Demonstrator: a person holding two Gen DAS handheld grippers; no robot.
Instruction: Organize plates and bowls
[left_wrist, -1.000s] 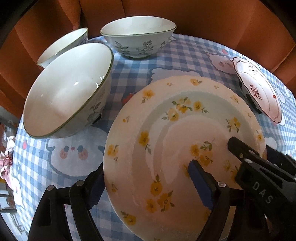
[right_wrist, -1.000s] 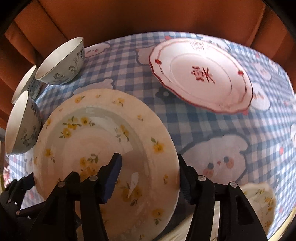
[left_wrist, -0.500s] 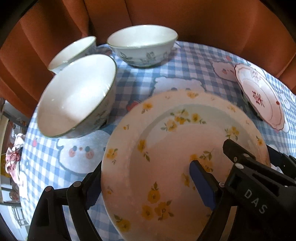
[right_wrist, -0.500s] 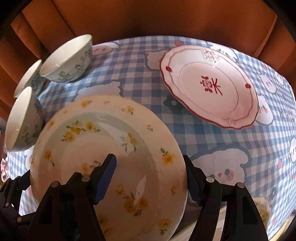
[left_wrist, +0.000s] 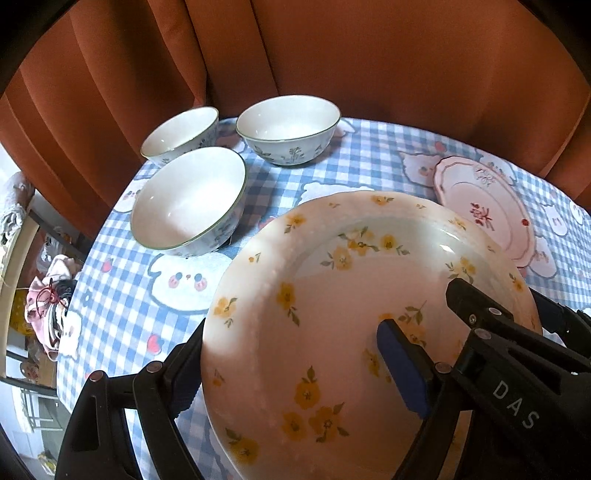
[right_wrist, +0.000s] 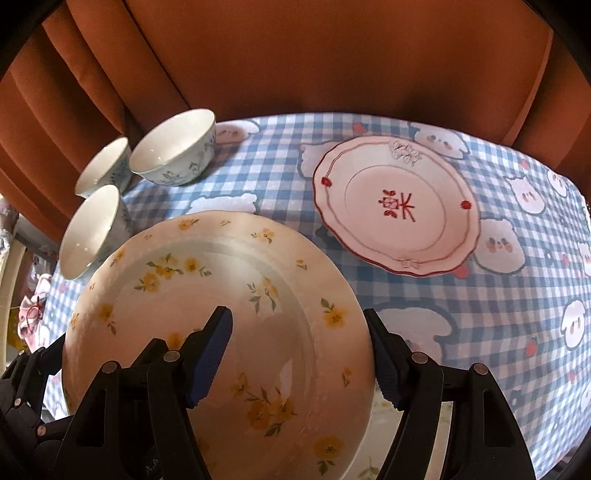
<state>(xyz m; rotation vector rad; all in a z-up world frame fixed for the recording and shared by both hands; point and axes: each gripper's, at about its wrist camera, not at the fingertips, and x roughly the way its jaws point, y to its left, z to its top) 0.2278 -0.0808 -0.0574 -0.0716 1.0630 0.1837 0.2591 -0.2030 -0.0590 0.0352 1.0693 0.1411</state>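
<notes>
A cream plate with yellow flowers (left_wrist: 332, 314) (right_wrist: 236, 295) is held above the table by both grippers. My left gripper (left_wrist: 291, 354) is shut on its left rim. My right gripper (right_wrist: 299, 354) is shut on its right rim, and its black body shows in the left wrist view (left_wrist: 509, 350). A pink plate with a red rim (right_wrist: 397, 203) (left_wrist: 484, 210) lies flat on the table, ahead and to the right. Three white bowls with green leaf prints (left_wrist: 188, 199) (left_wrist: 288, 127) (left_wrist: 181, 134) stand together at the far left, also in the right wrist view (right_wrist: 173, 147).
The round table has a blue checked cloth with cartoon animals (right_wrist: 498, 332) (left_wrist: 118, 295). Orange curtains (left_wrist: 332, 55) hang close behind it. Another flowered plate's edge (right_wrist: 384, 417) shows below the held one. Clutter (left_wrist: 48, 295) lies beyond the table's left edge.
Both grippers have risen and drawn back with the flowered plate between them. The bowls and the pink plate now look smaller and farther away.
</notes>
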